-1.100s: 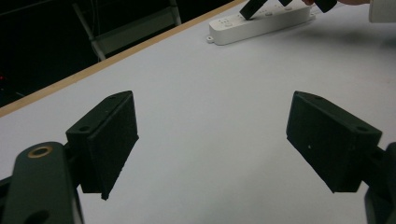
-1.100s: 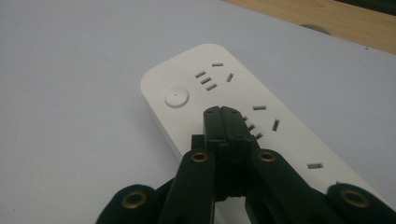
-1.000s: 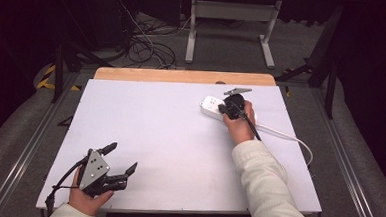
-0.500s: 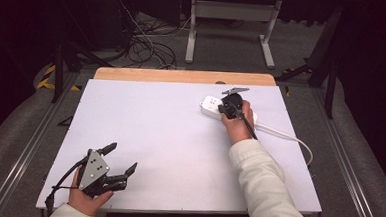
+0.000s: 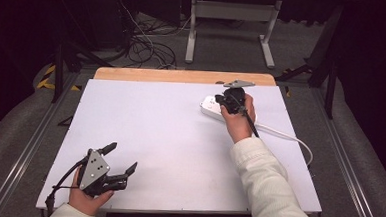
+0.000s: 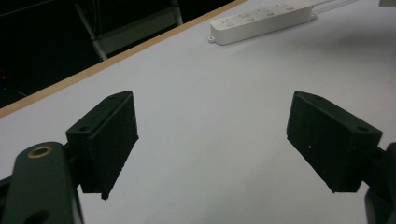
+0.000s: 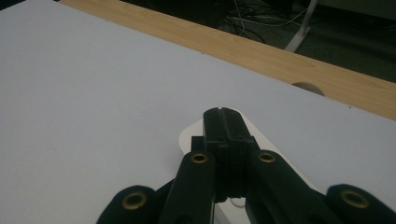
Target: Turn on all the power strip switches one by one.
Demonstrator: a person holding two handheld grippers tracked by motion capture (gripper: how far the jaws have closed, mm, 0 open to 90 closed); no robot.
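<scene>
With its 2 jaws clenched on nothing, the right gripper [image 5: 227,101] hangs over the near end of the power strip [image 6: 261,21] at the table's [image 5: 179,138] far right, probably to press it, while the left gripper [image 5: 119,164] rests released, well away.

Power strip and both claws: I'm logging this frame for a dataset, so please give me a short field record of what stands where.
power strip: white, lying flat at the table's far right
cord: white, trailing off to the right
right claw: jaws shut, empty, over the strip's end
left claw: jaws wide open, empty, near front left corner
table: white top, wooden far edge
</scene>
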